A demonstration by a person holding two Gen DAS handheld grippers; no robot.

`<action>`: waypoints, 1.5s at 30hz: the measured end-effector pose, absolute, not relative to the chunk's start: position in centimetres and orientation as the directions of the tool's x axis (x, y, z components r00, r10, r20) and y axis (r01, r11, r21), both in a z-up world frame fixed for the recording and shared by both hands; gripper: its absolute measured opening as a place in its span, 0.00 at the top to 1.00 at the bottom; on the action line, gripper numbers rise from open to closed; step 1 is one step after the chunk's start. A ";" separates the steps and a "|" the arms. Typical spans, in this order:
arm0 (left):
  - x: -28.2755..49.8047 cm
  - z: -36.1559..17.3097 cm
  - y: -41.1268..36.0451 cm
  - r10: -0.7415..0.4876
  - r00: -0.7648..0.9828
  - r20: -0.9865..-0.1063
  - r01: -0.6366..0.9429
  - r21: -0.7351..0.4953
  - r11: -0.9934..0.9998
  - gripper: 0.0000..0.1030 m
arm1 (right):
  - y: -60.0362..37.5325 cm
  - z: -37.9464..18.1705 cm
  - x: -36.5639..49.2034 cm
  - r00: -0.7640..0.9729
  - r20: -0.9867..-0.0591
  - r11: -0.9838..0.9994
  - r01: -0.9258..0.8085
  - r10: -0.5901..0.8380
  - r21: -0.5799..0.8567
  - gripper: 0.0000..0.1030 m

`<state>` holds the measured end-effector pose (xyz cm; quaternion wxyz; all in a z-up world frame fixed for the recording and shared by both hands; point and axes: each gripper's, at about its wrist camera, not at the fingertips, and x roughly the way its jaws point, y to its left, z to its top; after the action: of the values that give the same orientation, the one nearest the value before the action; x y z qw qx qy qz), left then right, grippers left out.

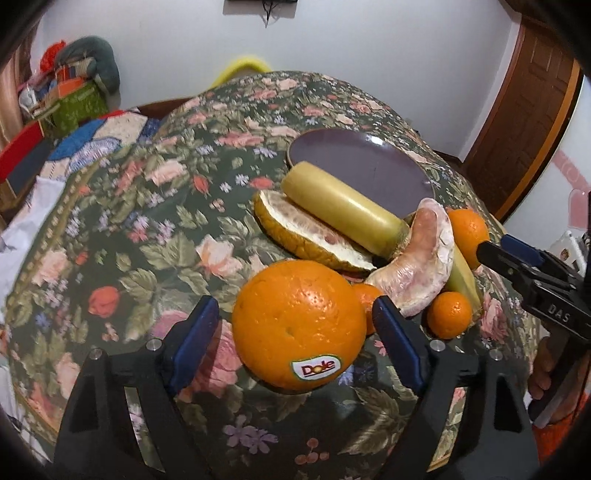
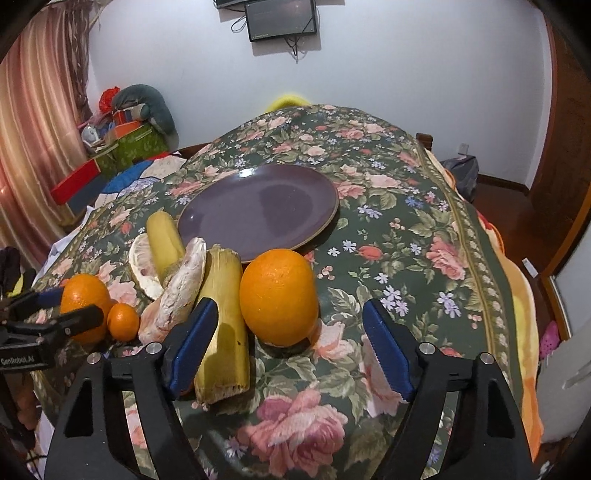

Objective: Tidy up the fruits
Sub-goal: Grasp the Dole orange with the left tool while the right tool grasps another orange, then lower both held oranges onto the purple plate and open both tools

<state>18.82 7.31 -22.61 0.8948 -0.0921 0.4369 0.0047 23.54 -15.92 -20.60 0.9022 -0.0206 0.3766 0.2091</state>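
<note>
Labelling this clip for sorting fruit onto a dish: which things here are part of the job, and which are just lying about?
Part of the job:
- Dole orange
- second large orange
- small mandarins
- pomelo pieces
- yellow cane pieces
- purple plate

Lying about:
- floral tablecloth
- boxes and cushion
- wall screen

Both handheld tools tilt downward over the table, the left gripper with its blue pads spread apart and touching nothing, the right gripper likewise parted and empty, a hand gripping its handle.
</note>
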 end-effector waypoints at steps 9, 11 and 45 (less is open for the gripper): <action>19.3 -22.8 7.5 -0.084 0.619 -0.781 -0.086 -0.174 0.981 0.32 | -15.5 -21.4 25.2 0.601 -0.701 0.905 -0.395 0.385 0.159 0.40; 19.4 -22.7 7.5 -0.080 0.619 -0.781 -0.085 -0.168 0.982 0.32 | -15.4 -21.3 25.3 0.601 -0.701 0.906 -0.392 0.384 0.160 0.44; 23.1 -13.5 5.4 -0.083 0.772 -0.630 -0.008 -0.141 0.990 0.33 | -15.8 -14.9 25.3 0.673 -0.590 0.883 -0.438 0.446 0.168 0.55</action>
<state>23.12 5.36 -13.45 0.9389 -0.0678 0.3369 -0.0199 25.27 -15.84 -14.86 0.9146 0.0060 0.3242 0.2415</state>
